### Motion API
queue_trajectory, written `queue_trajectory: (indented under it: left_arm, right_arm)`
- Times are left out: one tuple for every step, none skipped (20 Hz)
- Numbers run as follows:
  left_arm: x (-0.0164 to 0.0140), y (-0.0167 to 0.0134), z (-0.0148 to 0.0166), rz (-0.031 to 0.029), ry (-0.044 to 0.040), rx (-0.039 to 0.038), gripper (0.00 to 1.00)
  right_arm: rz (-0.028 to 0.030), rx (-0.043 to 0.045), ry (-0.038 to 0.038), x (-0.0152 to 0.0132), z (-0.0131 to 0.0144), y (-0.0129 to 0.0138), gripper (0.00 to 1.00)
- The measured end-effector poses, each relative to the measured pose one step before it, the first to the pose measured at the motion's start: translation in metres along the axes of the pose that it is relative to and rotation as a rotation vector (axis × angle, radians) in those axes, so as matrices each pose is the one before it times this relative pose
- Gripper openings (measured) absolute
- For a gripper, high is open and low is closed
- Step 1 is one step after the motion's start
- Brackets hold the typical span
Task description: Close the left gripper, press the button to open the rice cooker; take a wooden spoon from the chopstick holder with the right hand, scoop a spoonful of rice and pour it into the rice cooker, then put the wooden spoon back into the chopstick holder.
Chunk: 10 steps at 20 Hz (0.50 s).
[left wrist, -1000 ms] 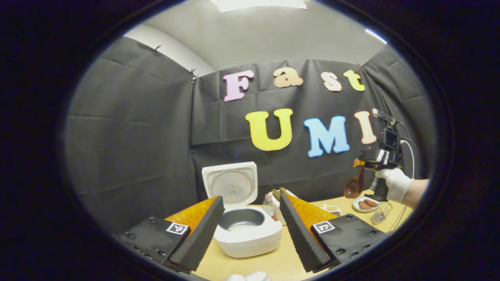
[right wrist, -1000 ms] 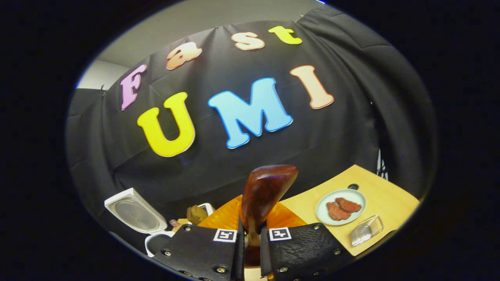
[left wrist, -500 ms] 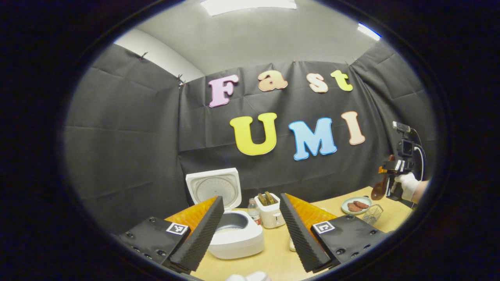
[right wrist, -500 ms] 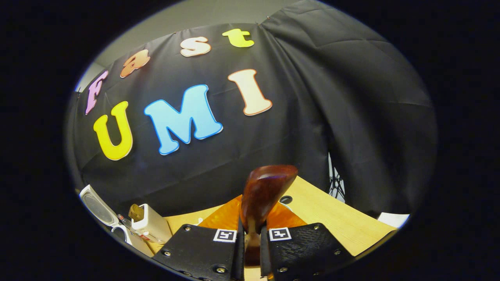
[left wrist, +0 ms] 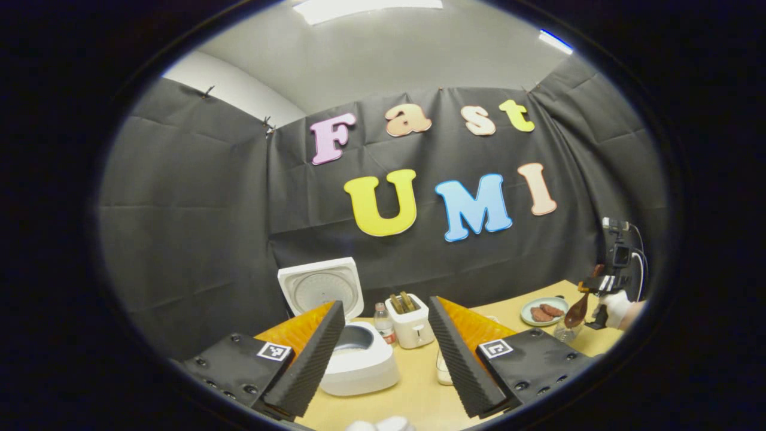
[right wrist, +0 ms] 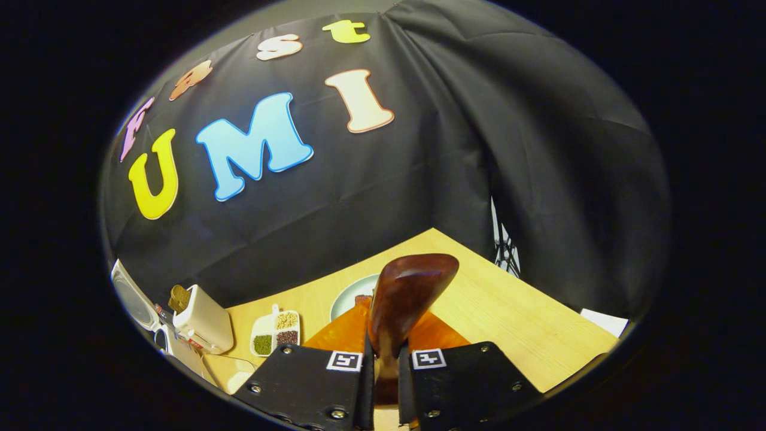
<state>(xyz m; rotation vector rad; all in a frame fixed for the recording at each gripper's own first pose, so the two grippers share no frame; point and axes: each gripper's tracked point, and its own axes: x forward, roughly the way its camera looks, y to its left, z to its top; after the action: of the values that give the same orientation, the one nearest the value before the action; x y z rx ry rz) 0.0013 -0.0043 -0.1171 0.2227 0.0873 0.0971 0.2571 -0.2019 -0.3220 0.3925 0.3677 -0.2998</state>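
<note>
Landmark: the rice cooker (left wrist: 359, 371), white, lid up, on the tabletop (left wrist: 413, 401).

Hidden or unclear:
- Left gripper view: the cooker's left flank is behind one finger of the left gripper (left wrist: 386, 353); contents of the pot are too small to make out.
- A small white container (left wrist: 443, 374) right of the cooker is half hidden by the other finger.
- A clear holder (left wrist: 562, 331), far right of the cooker, sits under the spoon bowl and is faint; whether it is the chopstick holder cannot be told.
- Right gripper view: the cooker is cut off at the left edge, a sliver of lid (right wrist: 128, 299) visible. The plate (right wrist: 350, 296) is mostly behind the spoon and gripper.
- Spoon handle is buried between the fingers, its end unseen.

Positions:
- Left gripper: fingers spread wide, holding nothing, the cooker seen between them and well beyond the tips.
- Right gripper (right wrist: 383, 383): fingers pinching the wooden spoon (right wrist: 407, 293) by its neck, the dark glossy bowl standing up past the tips.
- From the left gripper view, the right gripper (left wrist: 598, 286) is far right of the cooker, in a gloved hand (left wrist: 615, 302), the spoon (left wrist: 575, 312) hanging bowl-down above the tabletop, near a plate (left wrist: 541, 311) with brown pieces.
- Toaster (left wrist: 410, 320) just right of the cooker, small bottle (left wrist: 383, 323) between them.
- Divided tray of grains (right wrist: 275, 332) right of the toaster (right wrist: 200, 320) in the right gripper view.
</note>
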Motion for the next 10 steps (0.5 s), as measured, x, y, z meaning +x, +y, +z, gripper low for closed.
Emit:
queue_trajectory:
  left_arm:
    - [0.00145, 0.00067, -0.00247, 0.00517, 0.00259, 0.00214, 0.96]
    - [-0.00024, -0.00149, -0.00129, 0.00158, 0.00635, -0.00175, 0.96]
    - [0.00133, -0.00185, -0.00371, -0.00025, 0.00881, -0.00558, 0.96]
    - [0.00045, -0.00113, -0.00215, 0.00133, 0.00692, -0.00401, 0.96]
    - [0.00244, -0.00043, -0.00224, 0.00073, 0.00792, -0.00153, 0.96]
    - [0.00247, 0.00015, -0.00399, 0.00237, 0.01196, -0.00463, 0.96]
    - [0.00211, 0.00088, -0.00344, 0.00359, 0.00944, -0.00084, 0.96]
    - [0.00115, 0.00050, -0.00153, 0.00323, 0.00385, 0.00264, 0.97]
    - [0.00257, 0.00046, 0.00007, 0.00332, 0.00046, 0.00629, 0.98]
    - [0.00154, 0.00023, 0.00138, -0.00146, -0.00251, 0.00952, 0.99]
  right_arm:
    - [-0.00538, 0.00476, 0.01054, 0.00407, -0.00664, -0.00491, 0.16]
    - [-0.00179, 0.00714, 0.01050, 0.00496, -0.00639, -0.00283, 0.16]
    - [-0.01207, 0.00194, 0.01263, 0.00413, -0.00528, -0.00496, 0.16]
    - [-0.00675, 0.00462, 0.01007, 0.00403, -0.00610, -0.00292, 0.16]
    - [-0.00597, -0.00060, 0.00554, 0.00228, -0.00381, -0.00272, 0.16]
    - [-0.00348, 0.00148, 0.00660, 0.00136, -0.00456, -0.00261, 0.16]
    - [-0.00271, 0.00640, 0.01280, 0.00279, -0.00496, -0.00166, 0.16]
    - [-0.00346, 0.00506, 0.01613, 0.00283, -0.00576, -0.00115, 0.16]
    - [-0.00599, -0.00351, -0.01492, 0.00051, 0.00226, -0.00219, 0.16]
    - [-0.00391, 0.00106, 0.00783, 0.00087, -0.00299, -0.00008, 0.12]
